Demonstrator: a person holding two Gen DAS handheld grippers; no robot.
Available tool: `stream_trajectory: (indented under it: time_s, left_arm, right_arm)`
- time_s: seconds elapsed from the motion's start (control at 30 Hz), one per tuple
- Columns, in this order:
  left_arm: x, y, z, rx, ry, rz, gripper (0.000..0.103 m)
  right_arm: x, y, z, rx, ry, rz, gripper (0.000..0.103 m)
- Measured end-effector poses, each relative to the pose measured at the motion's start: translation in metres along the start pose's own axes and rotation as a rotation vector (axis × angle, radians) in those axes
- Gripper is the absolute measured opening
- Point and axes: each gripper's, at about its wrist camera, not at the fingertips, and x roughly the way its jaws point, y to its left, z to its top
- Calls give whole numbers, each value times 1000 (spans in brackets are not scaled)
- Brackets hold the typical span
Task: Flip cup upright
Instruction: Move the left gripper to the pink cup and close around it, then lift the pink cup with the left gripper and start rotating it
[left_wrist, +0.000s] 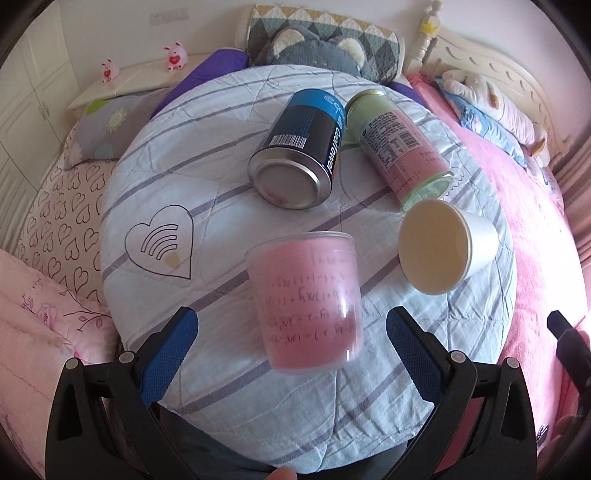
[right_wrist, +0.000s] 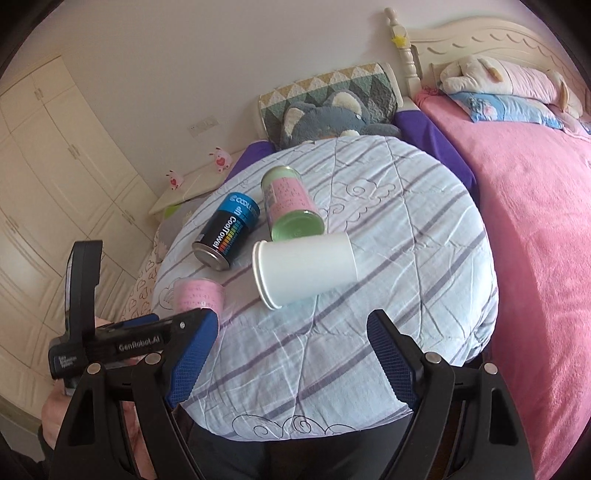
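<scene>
Near the middle of the right wrist frame, the white paper cup (right_wrist: 304, 267) lay on its side on the quilt-covered tabletop (right_wrist: 424, 258), mouth toward the left, touching the base of the green glass jar (right_wrist: 291, 206). It looked light, thin-walled and easily crushed, so a gentle pinch across its matte mid-body seemed wisest. Left of it lay a glossy metal can (right_wrist: 227, 232) and a clear plastic cup (left_wrist: 308, 301) lined with pink paper. The right hand-held gripper (right_wrist: 291, 354) and left hand-held gripper (left_wrist: 291, 350) were both spread wide, holding nothing.
</scene>
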Motion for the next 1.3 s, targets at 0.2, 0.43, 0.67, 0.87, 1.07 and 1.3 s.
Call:
stream_trajectory:
  time_s: [0.2,0.43,0.67,0.87,1.07,1.3]
  left_arm:
    - [12,-1,5,0,24,-19,83]
    - [17,-3,5,23,31,-56,63]
    - [3,-5,10,78,-50,-45,63]
    - [-4,-6,10,113,-94,-29,63]
    - [3,-4,10,126,-82,-20,63]
    - [23,1,21,102,19,16,76]
  right_arm:
    - [6,-1,-3,4,11,-2,84]
    - [8,0,-2,2,15,-2,84]
    - [11,3,-1,-3,17,-6,84]
    - [13,4,-1,-3,22,-3,84]
    - [17,9,-3,-9,32,0,84]
    - [18,10,-3,-8,33,-3,84]
